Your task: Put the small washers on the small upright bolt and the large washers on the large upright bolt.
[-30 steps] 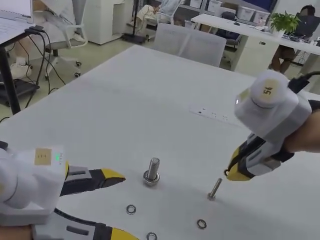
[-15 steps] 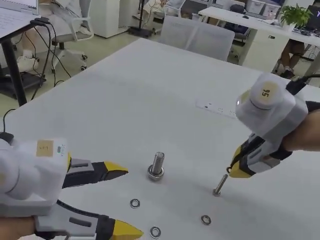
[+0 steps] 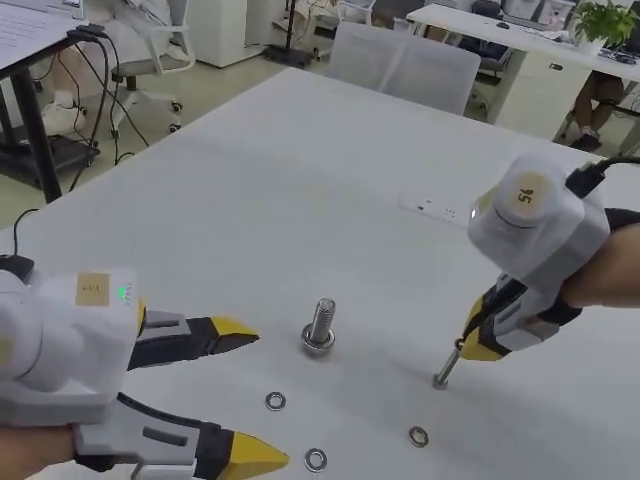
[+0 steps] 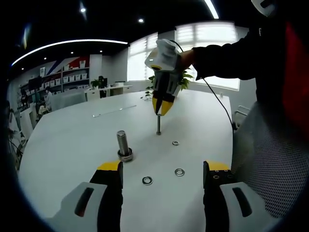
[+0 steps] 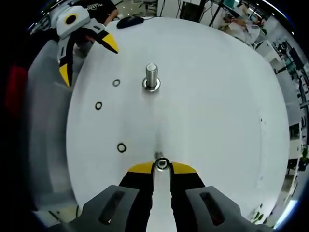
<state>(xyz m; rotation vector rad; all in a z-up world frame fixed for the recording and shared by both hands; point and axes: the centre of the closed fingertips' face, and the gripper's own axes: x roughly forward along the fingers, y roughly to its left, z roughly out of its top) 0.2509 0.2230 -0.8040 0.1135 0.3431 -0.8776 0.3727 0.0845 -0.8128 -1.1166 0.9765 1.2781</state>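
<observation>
Nearest, the left gripper hung low over the near edge of the counter. Its fingers were spread wide, with nothing between them.

Three loose washers lay flat on the counter:
- one just off the gap between the left finger tips
- one just beside the nearer tip
- one farther right, near the small bolt

Sizes were too small to sort.

Beyond the first two washers the large bolt stood upright, with a wider ring at its base. It stood apart from both grippers.

To its right stood the small bolt, thin and roughly upright, leaning a little in the head view. The right gripper pointed down with its yellow tips at the bolt's top.

In the right gripper view its fingers were drawn nearly together, with a thin slit between them. A small round ring sat right at the tips. I could not tell whether it was the bolt's head or a washer, nor whether the fingers pinched it.

Farther off, a pale strip lay on the counter. Chairs stood at the far edge, and a plant sat on a desk behind.
</observation>
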